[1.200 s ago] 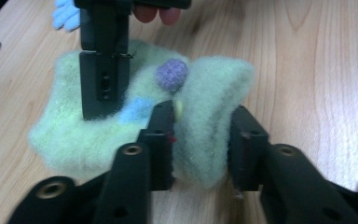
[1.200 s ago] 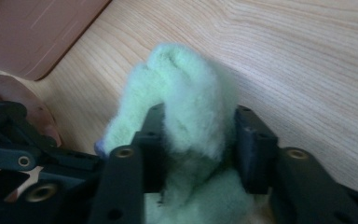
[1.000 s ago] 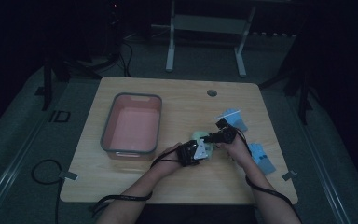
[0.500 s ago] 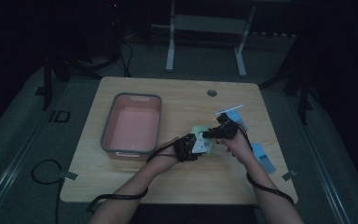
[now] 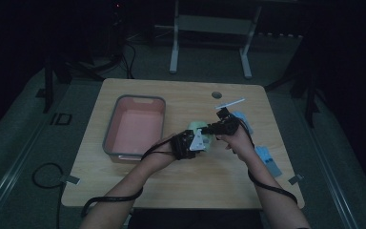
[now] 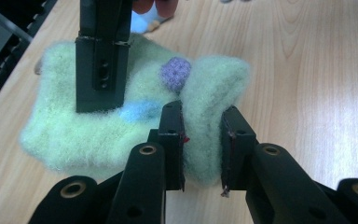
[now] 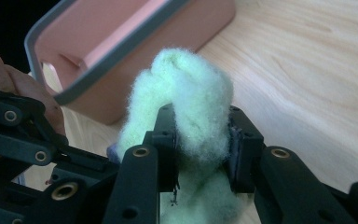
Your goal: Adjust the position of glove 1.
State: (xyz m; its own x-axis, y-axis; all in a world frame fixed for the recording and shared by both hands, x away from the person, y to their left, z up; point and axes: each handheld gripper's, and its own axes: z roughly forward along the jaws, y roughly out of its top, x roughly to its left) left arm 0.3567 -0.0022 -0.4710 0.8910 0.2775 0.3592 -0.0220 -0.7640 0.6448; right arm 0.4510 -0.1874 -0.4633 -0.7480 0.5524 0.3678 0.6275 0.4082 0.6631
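Got both claws on the fuzzy green sock (image 6: 121, 116) right now. My left gripper (image 6: 201, 144) is clamped on a fold of it, pads pressing the pale green fluff from both sides, and my right gripper (image 7: 200, 144) is pinched on another bunched-up bit of the same sock, fluff bulging up over the jaws. In the left gripper view the sock has a little purple dot (image 6: 176, 73) and a light blue patch (image 6: 137, 111) on it, and the right claw comes down onto it from the top edge of the picture.

From the high view the sock (image 5: 201, 127) sits near the middle of the tabletop (image 5: 181, 186), a bit toward the right edge, between my two hands. The pink bin (image 5: 136, 126) with the grey rim is just beside it on the left half, and in the right gripper view its corner is close behind the sock. There are light blue pieces (image 5: 267, 160) near the right edge, well apart from the sock, and one more pale piece (image 5: 242, 118) just past my right hand.
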